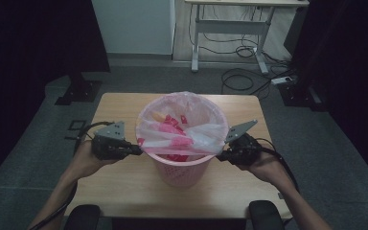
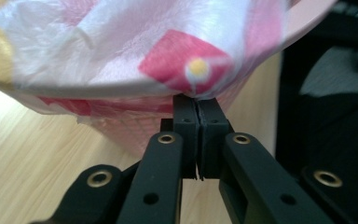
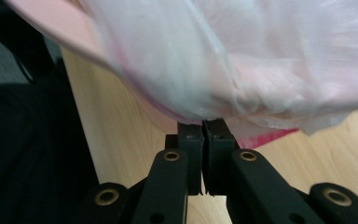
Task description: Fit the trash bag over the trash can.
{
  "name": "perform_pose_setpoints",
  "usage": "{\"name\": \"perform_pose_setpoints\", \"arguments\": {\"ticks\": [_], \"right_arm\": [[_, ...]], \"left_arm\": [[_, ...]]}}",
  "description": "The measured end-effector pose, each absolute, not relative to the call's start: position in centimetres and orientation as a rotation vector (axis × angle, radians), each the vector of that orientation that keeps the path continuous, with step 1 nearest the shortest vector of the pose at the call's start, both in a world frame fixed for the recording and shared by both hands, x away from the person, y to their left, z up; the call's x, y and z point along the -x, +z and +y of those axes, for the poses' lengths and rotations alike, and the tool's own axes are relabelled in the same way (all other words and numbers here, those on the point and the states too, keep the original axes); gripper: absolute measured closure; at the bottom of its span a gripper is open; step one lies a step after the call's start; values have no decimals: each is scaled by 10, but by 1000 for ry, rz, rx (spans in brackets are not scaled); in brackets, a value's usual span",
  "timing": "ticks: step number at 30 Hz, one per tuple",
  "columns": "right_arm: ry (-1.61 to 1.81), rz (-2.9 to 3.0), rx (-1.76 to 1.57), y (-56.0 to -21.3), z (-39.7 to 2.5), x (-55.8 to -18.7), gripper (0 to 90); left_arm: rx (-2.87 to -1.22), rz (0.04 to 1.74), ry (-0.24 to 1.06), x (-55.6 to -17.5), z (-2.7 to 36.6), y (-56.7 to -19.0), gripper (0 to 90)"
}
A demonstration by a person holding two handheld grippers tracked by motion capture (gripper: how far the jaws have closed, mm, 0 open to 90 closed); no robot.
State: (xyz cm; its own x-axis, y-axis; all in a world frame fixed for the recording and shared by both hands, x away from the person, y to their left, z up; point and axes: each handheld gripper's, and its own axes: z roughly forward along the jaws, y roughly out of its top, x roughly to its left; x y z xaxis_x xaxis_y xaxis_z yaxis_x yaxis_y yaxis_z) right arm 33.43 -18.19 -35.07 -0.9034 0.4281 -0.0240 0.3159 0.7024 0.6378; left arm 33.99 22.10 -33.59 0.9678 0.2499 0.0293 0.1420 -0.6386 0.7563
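A pink plastic wastebasket [image 1: 182, 173] stands in the middle of the wooden table [image 1: 120, 191]. It is lined with a thin pink-and-white bag [image 1: 184, 130] printed with red patches, and the bag folds over the rim. My left gripper [image 1: 138, 150] is at the basket's left rim, its jaws pressed together on the bag's edge [image 2: 191, 91]. At the right rim, my right gripper [image 1: 219, 156] is likewise shut on the bag's film [image 3: 223, 107]. Between the two, the front of the bag is stretched across the opening.
The table's near edge has two black armrests [image 1: 82, 215] just below it. Beyond the table are a white-legged desk [image 1: 230, 26], loose cables [image 1: 242, 79] on the grey floor and a black stand base [image 1: 79, 91] at the left.
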Motion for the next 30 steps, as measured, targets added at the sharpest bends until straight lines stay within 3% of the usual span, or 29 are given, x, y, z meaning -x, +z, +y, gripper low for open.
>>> {"name": "perform_pose_setpoints", "arguments": {"ticks": [9, 15, 22, 30], "right_arm": [[1073, 2720, -586, -355, -178, -328, 853], [1015, 2719, -655, -369, -180, -331, 870], [1093, 2698, -675, -374, -179, -329, 864], [1039, 2684, -736, -386, -186, -335, 872]], "left_arm": [[-2403, 258, 197, -335, 199, -358, 900], [-2283, 237, 139, -334, 208, -347, 891], [-2367, 254, 145, -334, 198, -365, 900], [-2238, 234, 100, -332, 208, -358, 892]]}}
